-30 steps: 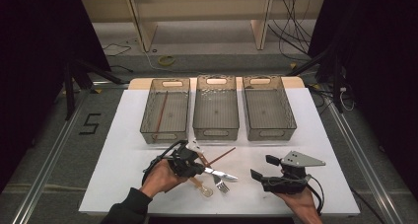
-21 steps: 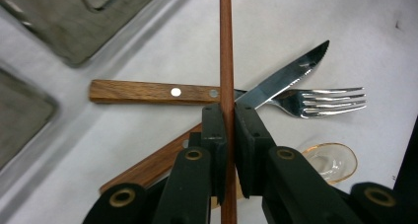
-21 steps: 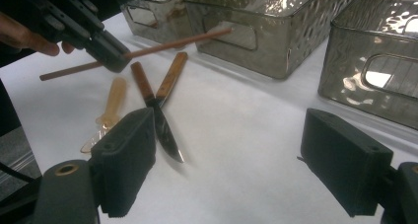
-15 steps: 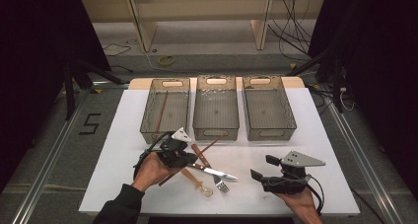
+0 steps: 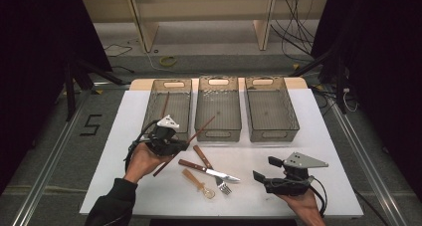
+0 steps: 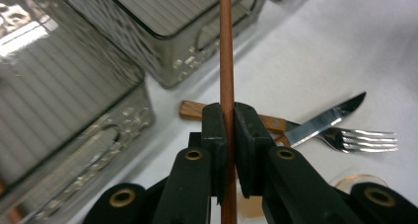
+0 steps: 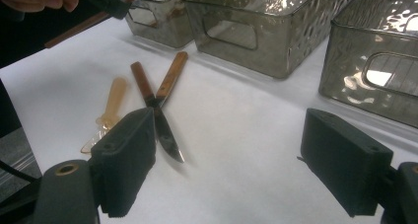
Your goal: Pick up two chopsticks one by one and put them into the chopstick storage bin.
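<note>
- Brown chopstick is clamped in the left gripper, above the counter beside the left bin.
- Right gripper fingers are spread, empty.
- Chopstick should be aligned lengthwise over the bin before release.

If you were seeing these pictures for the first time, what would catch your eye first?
First, the left gripper, shut on a brown chopstick and held above the table near the left bin, which already holds another stick. Next, the three clear bins in a row at the back of the white table. Then the knife, fork and clear spoon lying between the hands, with the right gripper open at the right.
</note>
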The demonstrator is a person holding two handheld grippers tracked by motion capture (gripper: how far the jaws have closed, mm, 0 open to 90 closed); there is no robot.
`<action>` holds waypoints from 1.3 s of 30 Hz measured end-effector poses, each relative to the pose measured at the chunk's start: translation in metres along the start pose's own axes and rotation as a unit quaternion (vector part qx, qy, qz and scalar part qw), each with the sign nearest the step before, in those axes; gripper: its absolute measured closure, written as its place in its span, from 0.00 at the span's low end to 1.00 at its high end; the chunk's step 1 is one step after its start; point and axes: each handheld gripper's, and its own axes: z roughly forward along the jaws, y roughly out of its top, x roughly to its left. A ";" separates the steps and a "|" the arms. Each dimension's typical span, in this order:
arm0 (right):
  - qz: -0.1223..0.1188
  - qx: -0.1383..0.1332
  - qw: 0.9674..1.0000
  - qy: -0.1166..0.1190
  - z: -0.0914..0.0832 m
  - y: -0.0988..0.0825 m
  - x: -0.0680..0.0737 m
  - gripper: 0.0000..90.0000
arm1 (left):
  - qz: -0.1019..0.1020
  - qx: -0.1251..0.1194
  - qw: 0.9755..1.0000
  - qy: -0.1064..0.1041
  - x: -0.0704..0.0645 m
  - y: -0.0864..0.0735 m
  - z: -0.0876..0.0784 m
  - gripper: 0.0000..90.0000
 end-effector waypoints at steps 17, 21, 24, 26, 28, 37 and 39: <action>0.004 0.000 1.000 0.000 -0.001 0.000 -0.001 0.25 | -0.040 -0.037 0.998 0.033 0.043 0.022 -0.014 0.93; 0.004 0.000 1.000 0.000 0.000 0.000 -0.001 0.25 | -0.047 -0.042 0.997 0.044 0.053 0.028 -0.018 0.93; 0.005 0.000 1.000 0.000 0.000 0.000 -0.001 0.25 | -0.051 -0.047 0.996 0.053 0.061 0.033 -0.021 0.93; 0.005 0.000 1.000 0.000 0.000 0.000 -0.001 0.25 | -0.054 -0.050 0.995 0.060 0.066 0.037 -0.022 0.93; 0.004 0.000 1.000 0.001 0.000 0.000 -0.001 0.25 | -0.055 -0.050 0.995 0.065 0.071 0.040 -0.023 0.93; 0.005 0.000 1.000 0.002 0.000 0.000 -0.001 0.25 | -0.062 -0.051 0.993 0.089 0.089 0.052 -0.021 0.93; 0.005 0.000 1.000 0.002 0.000 0.000 -0.001 0.25 | -0.066 -0.048 0.992 0.091 0.094 0.053 -0.019 0.93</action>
